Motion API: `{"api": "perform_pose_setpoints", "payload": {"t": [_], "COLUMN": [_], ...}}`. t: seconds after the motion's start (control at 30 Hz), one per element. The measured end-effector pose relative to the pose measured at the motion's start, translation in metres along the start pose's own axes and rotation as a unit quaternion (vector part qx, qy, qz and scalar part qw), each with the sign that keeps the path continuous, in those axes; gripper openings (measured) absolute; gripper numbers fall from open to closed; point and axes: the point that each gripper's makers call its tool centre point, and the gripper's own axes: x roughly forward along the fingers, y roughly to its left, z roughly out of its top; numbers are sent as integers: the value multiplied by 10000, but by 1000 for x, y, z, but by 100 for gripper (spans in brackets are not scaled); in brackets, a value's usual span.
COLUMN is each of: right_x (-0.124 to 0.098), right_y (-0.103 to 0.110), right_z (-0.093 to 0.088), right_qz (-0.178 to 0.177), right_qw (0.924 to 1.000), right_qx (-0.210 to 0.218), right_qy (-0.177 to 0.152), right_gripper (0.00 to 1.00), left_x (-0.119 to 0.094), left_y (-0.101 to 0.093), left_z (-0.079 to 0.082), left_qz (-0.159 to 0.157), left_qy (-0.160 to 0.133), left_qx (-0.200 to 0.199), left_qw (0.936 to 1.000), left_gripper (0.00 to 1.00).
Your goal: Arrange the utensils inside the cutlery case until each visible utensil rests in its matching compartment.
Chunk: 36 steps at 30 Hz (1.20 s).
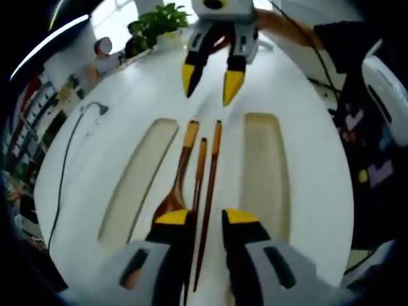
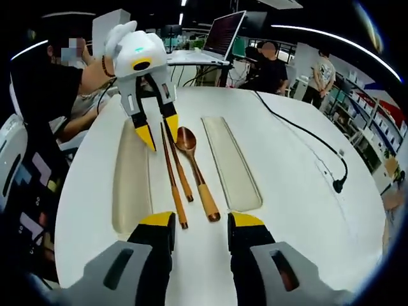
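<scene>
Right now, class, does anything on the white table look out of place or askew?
Yes. The wooden spoon and two brown wooden chopsticks lie on the bare white table, between the two long pale case halves, not in either. The chopstick ends are staggered. Both yellow-tipped grippers, left and right, are open and hold nothing.

An office behind my white bench

My round white bench (image 2: 299, 191) carries a black cable (image 2: 305, 132) that runs across it to a plug end near its edge; from the left gripper view the same cable (image 1: 67, 167) trails down one side. A leafy potted plant (image 1: 157, 21) stands at the bench's far rim. Past the bench, an open laptop (image 2: 223, 33) glows on a desk, a person in a black top (image 2: 273, 71) sits near it, and another person (image 2: 320, 75) stands further off.
</scene>
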Motion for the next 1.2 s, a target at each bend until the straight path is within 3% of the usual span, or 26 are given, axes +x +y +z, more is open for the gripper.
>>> {"api": "perform_pose_setpoints", "payload": {"t": [0.27, 0.73, 0.83, 1.2], "right_x": [15, 30, 31, 41], "right_y": [11, 22, 22, 23], "right_z": [-2, -8, -8, -15], "right_qz": [277, 655, 700, 849], "right_qw": [9984, 9946, 9940, 9899], "right_qx": [-174, -90, -53, -104], "right_qy": [467, 802, 843, 1129], "right_gripper": [26, 17, 15, 11], "left_x": [4, 11, 11, 12], "left_y": [-2, -2, -4, -3], "left_z": [-2, -12, -12, -11], "left_qz": [-88, -220, -297, -450], "left_qy": [123, 512, 547, 828], "left_qx": [-66, -17, 106, -26], "left_qw": [9999, 9984, 9980, 9955], "left_gripper": [15, 12, 11, 10]}}
